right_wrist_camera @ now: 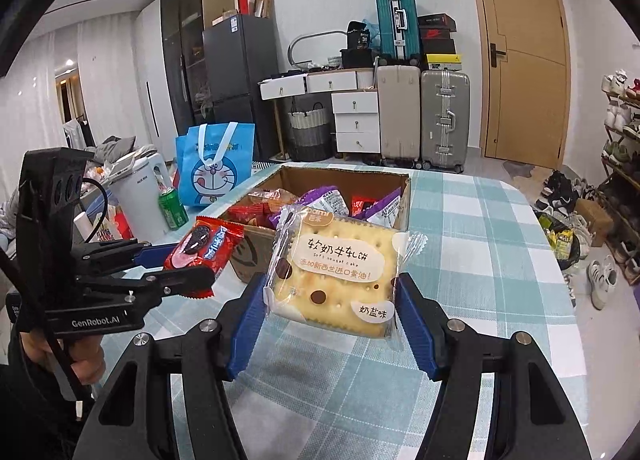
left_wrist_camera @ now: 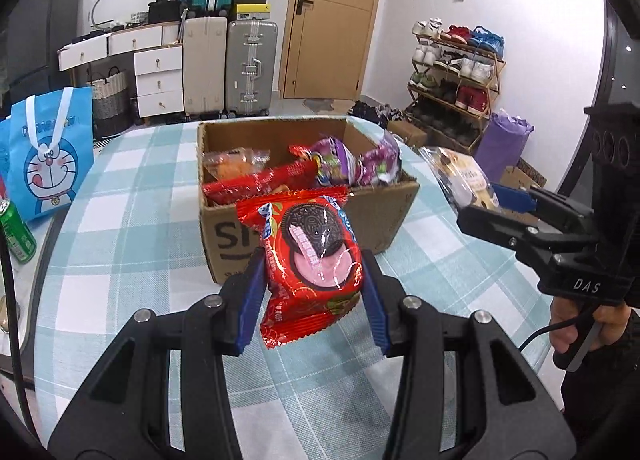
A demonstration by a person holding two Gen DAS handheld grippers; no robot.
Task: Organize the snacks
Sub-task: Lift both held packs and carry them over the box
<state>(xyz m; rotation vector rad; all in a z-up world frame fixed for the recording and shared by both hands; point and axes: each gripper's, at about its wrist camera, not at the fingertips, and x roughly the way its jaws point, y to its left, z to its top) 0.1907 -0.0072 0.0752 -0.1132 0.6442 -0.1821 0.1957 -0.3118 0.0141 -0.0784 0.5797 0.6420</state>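
Note:
My left gripper is shut on a red Oreo packet and holds it above the table, just in front of the cardboard box. The box holds several red, orange and purple snack packets. My right gripper is shut on a cream nougat cracker packet, held above the table in front of the box. In the left wrist view the right gripper is right of the box with the cracker packet. In the right wrist view the left gripper holds the Oreo packet.
A round table with a teal checked cloth carries the box. A blue Doraemon bag and a green can stand at the left edge. Suitcases, drawers, a door and a shoe rack lie behind.

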